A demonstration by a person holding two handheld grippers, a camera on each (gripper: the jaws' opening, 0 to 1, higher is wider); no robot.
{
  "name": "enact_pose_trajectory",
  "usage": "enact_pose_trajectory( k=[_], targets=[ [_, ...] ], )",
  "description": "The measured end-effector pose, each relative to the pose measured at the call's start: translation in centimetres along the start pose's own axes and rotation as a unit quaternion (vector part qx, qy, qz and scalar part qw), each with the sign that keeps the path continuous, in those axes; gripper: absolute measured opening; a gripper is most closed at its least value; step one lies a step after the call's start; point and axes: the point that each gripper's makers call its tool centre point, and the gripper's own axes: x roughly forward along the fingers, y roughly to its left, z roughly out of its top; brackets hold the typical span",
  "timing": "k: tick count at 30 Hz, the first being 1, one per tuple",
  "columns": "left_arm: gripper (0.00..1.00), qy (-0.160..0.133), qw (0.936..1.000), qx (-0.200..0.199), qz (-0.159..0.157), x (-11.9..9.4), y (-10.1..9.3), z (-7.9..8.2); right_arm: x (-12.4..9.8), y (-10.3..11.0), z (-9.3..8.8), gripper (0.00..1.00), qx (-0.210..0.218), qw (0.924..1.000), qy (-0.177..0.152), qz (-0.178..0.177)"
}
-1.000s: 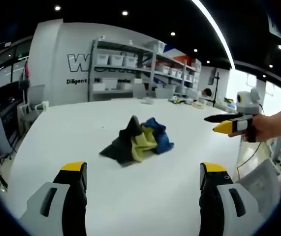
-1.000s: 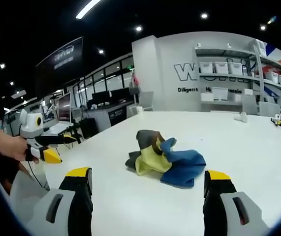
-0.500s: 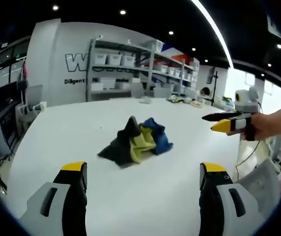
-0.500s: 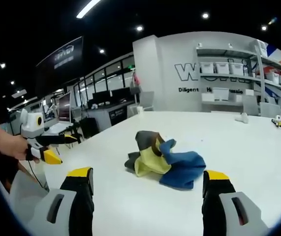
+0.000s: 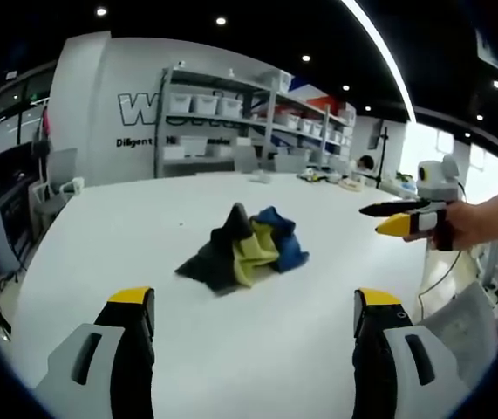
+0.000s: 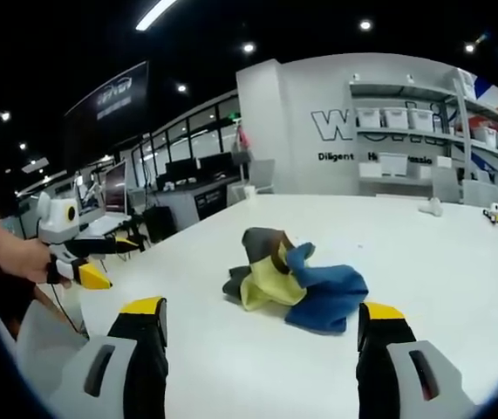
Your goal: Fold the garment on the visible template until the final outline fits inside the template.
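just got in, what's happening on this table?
A person holds tongs in each hand over a white table. A crumpled garment in dark grey, yellow and blue lies in a heap mid-table, untouched. The left tongs and right tongs are both open, apart from the cloth. No folding has begun.

This looks like a lab or workshop with an office side. A big white table [image 5: 231, 340] stands under ceiling spotlights, metal shelves [image 5: 231, 113] hold white bins, a wall [image 6: 318, 113] carries large lettering, and desks with monitors [image 6: 179, 175] line the windows.
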Motion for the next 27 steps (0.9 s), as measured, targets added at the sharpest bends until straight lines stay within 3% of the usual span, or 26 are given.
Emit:
enact_pose_trajectory(
  k=[27],
  targets=[
    [0.95,-0.01,0.9999,0.004,-0.001,-0.9,-0.7,0.5,-1.2,1.0,0.3,0.87,-0.008,1.0,-0.005,0.001]
  ],
)
